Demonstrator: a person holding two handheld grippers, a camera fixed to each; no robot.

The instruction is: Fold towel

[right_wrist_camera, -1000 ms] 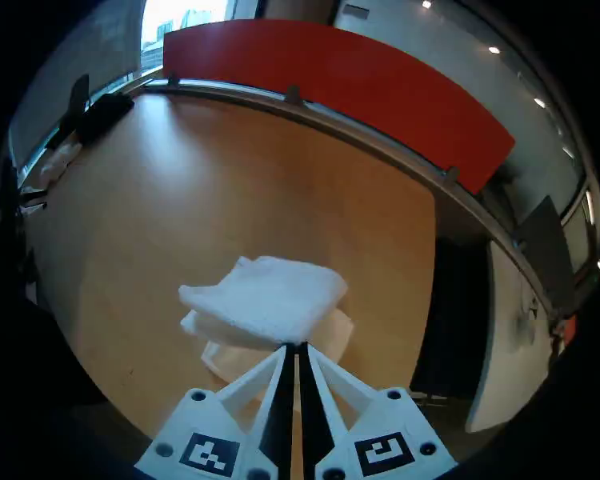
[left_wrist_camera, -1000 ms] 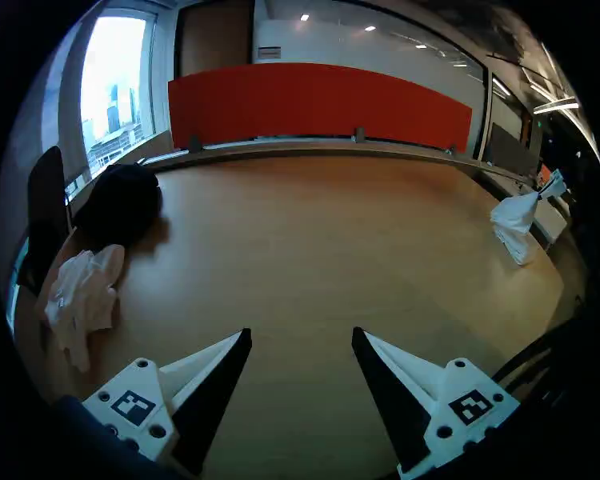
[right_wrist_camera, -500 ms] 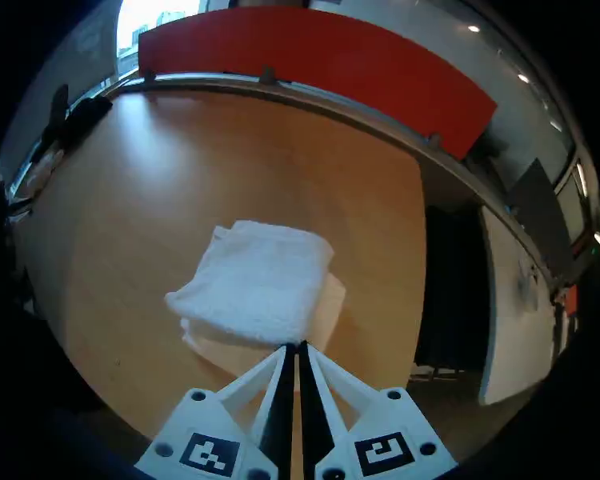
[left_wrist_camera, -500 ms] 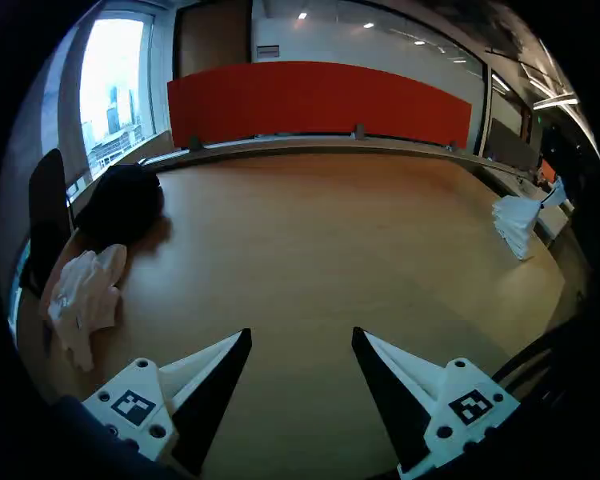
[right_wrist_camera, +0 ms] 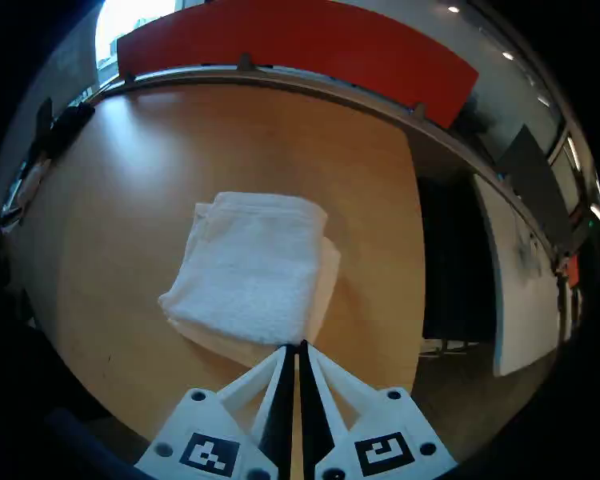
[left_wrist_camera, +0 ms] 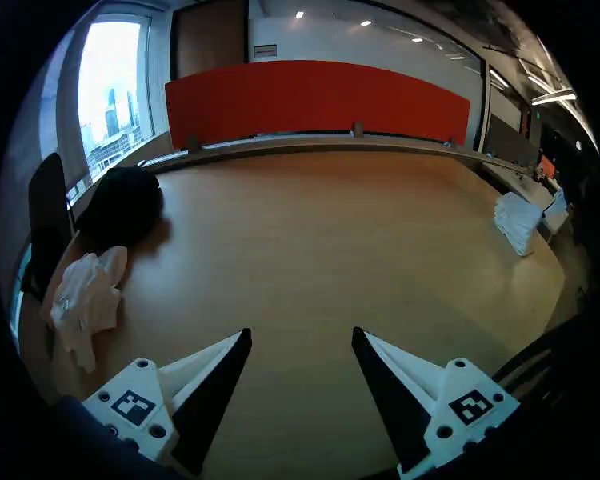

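Note:
A folded white towel (right_wrist_camera: 248, 268) lies flat on a cream folded towel (right_wrist_camera: 322, 290) near the right end of the wooden table (right_wrist_camera: 140, 160). My right gripper (right_wrist_camera: 297, 347) sits at the white towel's near corner, shut on that corner with almost no gap between the fingers. The same towel stack (left_wrist_camera: 516, 224) appears small at the far right of the left gripper view. My left gripper (left_wrist_camera: 300, 333) hovers over bare table, open, with nothing between its fingers. A crumpled white cloth (left_wrist_camera: 84, 300) lies at the table's left edge.
A black bag (left_wrist_camera: 120, 204) rests behind the crumpled cloth, beside a dark chair back (left_wrist_camera: 46, 208). A red partition (left_wrist_camera: 316, 100) runs along the table's far edge. The table's right edge (right_wrist_camera: 418, 264) drops to dark floor just past the towels.
My right gripper has lowered the white towel from hanging in the air to lying flat on the cream towel. The left gripper has stayed in place, open.

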